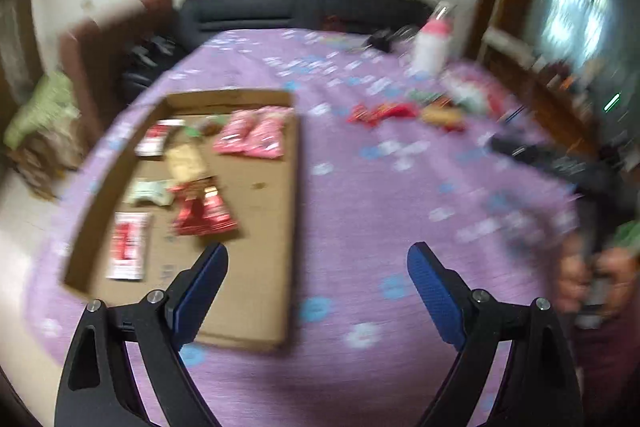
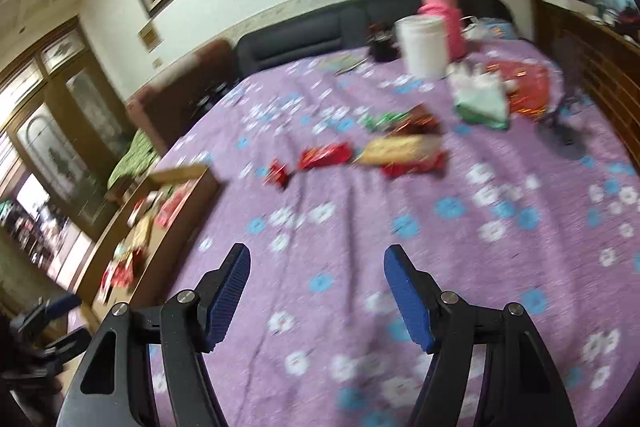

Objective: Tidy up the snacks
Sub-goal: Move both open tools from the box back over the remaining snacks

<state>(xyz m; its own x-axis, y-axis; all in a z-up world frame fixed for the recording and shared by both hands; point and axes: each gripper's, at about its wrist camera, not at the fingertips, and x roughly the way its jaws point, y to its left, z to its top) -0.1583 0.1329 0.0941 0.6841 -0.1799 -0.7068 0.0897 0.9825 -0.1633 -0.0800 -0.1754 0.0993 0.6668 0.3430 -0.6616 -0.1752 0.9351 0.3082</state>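
Note:
A flat cardboard tray point(image 1: 256, 323) lies on the purple flowered cloth at the left; it also shows in the right wrist view point(image 2: 176, 223). It holds several snack packets, among them pink bags point(image 1: 252, 135) and a red foil packet point(image 1: 202, 213). Loose snacks point(image 2: 384, 151) lie on the cloth further back, red and yellow wrappers point(image 1: 384, 113). My left gripper point(image 1: 318, 259) is open and empty, above the tray's near right edge. My right gripper point(image 2: 318, 259) is open and empty, above bare cloth in front of the loose snacks. Both views are blurred.
A white tub point(image 2: 424, 45) and a pink bottle point(image 2: 444, 15) stand at the back of the table, with a green-white bag point(image 2: 482, 103) and a red bag point(image 2: 528, 83) beside them. A dark sofa point(image 2: 304, 35) is behind. A dark remote-like object point(image 1: 552, 159) lies at right.

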